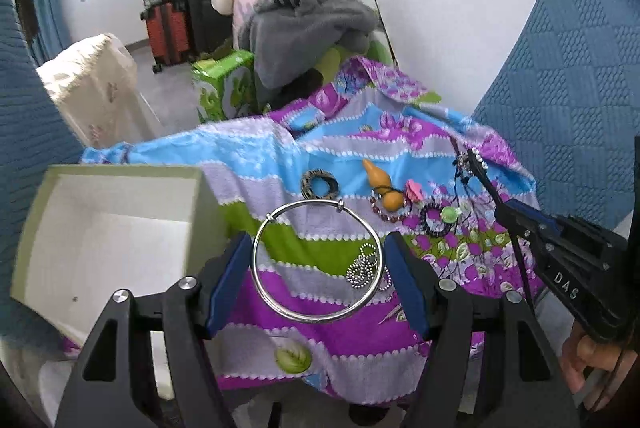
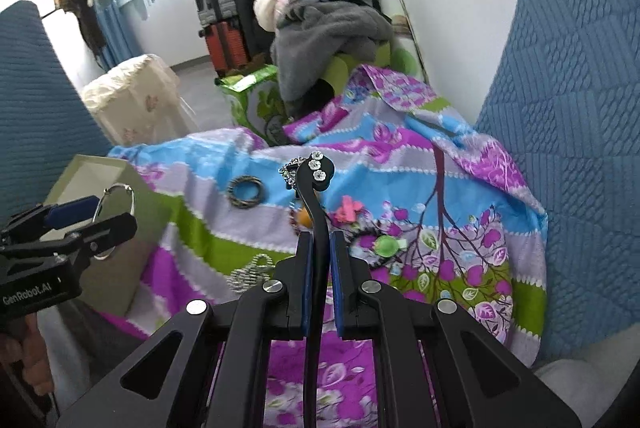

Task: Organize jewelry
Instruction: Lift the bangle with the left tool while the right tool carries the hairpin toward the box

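My left gripper (image 1: 318, 260) is shut on a silver bangle (image 1: 276, 302) and holds it above the flowered cloth (image 1: 320, 348), just right of the open white box (image 1: 112, 224). My right gripper (image 2: 321, 248) is shut on a black hair stick (image 2: 316, 196) topped with small white flowers. On the cloth lie a dark patterned ring (image 1: 320, 183), an orange gourd pendant (image 1: 386, 190), a bead bracelet (image 1: 380, 212), a pink clip (image 1: 415, 190), a dark bracelet with a green charm (image 1: 440, 220) and a silver ball chain (image 1: 362, 266).
Blue quilted cushions (image 1: 568, 76) stand on the right and at the left edge. Behind the cloth are a clothes pile (image 1: 304, 8), a green box (image 1: 224, 84), suitcases (image 1: 168, 28) and a cream covered bin (image 1: 92, 88).
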### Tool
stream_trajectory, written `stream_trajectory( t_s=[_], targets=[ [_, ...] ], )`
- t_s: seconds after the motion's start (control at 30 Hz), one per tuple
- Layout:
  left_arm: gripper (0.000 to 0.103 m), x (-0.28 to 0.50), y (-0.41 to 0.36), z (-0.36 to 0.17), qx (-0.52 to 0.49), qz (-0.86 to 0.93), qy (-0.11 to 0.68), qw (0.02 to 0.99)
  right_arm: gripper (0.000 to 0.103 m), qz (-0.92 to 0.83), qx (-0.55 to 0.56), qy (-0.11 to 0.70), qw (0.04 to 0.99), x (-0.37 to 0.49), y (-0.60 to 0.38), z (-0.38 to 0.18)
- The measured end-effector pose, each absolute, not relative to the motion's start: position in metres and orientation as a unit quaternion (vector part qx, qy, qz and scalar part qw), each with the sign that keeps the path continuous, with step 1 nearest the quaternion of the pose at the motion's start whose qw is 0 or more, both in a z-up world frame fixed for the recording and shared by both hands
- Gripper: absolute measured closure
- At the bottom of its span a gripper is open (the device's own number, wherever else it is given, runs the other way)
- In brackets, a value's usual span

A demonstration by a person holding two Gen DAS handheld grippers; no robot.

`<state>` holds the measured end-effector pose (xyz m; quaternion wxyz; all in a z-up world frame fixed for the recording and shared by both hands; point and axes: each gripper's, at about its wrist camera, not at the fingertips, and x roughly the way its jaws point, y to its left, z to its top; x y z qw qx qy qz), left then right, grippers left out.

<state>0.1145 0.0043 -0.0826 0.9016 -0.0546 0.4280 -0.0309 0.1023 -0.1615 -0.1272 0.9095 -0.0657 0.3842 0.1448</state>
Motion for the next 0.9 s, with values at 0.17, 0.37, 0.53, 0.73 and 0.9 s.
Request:
stream_trajectory(
  t_s=[0.17,0.37,0.53,0.73,0.9],
  targets=[
    [0.034,0.102,0.022,-0.049,-0.062,-0.023,0.398,0.915,0.096,0.159,-0.065,0.360,0.917,0.090,-0.140,-0.098],
    [0.034,0.093,0.048,-0.017,-0.065,-0.007,0.368,0.928,0.096,0.180,-0.067,0.331,0.924,0.080,-0.111,-0.062],
    [0.034,0.084,0.077,0.003,-0.079,0.011,0.345,0.935,0.096,0.205,-0.077,0.309,0.925,0.077,-0.076,-0.037],
    [0.034,0.076,0.110,0.007,-0.093,0.037,0.332,0.938,0.096,0.242,-0.090,0.303,0.917,0.075,-0.031,-0.028],
    [0.034,0.072,0.141,-0.002,-0.105,0.060,0.334,0.935,0.096,0.277,-0.102,0.315,0.902,0.075,0.012,-0.038]
  ],
)
